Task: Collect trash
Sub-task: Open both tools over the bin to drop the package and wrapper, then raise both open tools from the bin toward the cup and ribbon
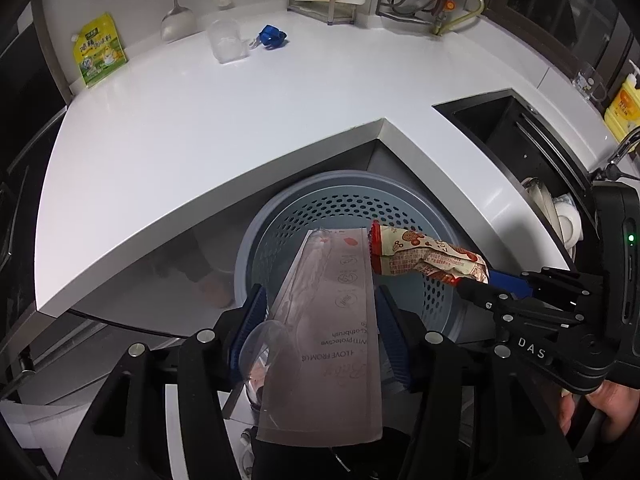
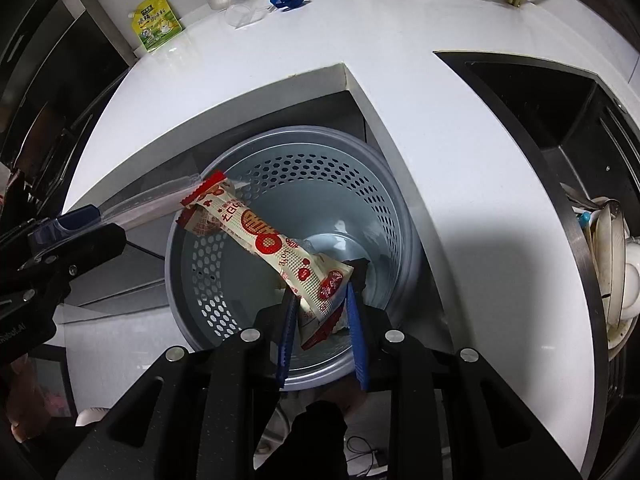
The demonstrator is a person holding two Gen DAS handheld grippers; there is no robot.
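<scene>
A grey perforated trash bin (image 1: 352, 208) (image 2: 224, 292) stands on the floor in the inner corner of the white counter. My left gripper (image 1: 320, 300) is shut on a flat clear toothbrush package (image 1: 332, 304) and holds it above the bin's near rim; it also shows in the right wrist view (image 2: 152, 204). My right gripper (image 2: 322, 296) is shut on a cream and red snack wrapper (image 2: 256, 232) and holds it over the bin's opening. The wrapper (image 1: 420, 256) reaches in from the right in the left wrist view, beside the package's far end.
On the white counter (image 1: 240, 120) at the back lie a yellow-green pouch (image 1: 98, 50), an upturned wine glass (image 1: 176, 20), a clear plastic cup (image 1: 228, 42) and a blue clip (image 1: 272, 36). A dark sink (image 2: 560, 112) with dishes (image 2: 612, 264) is at the right.
</scene>
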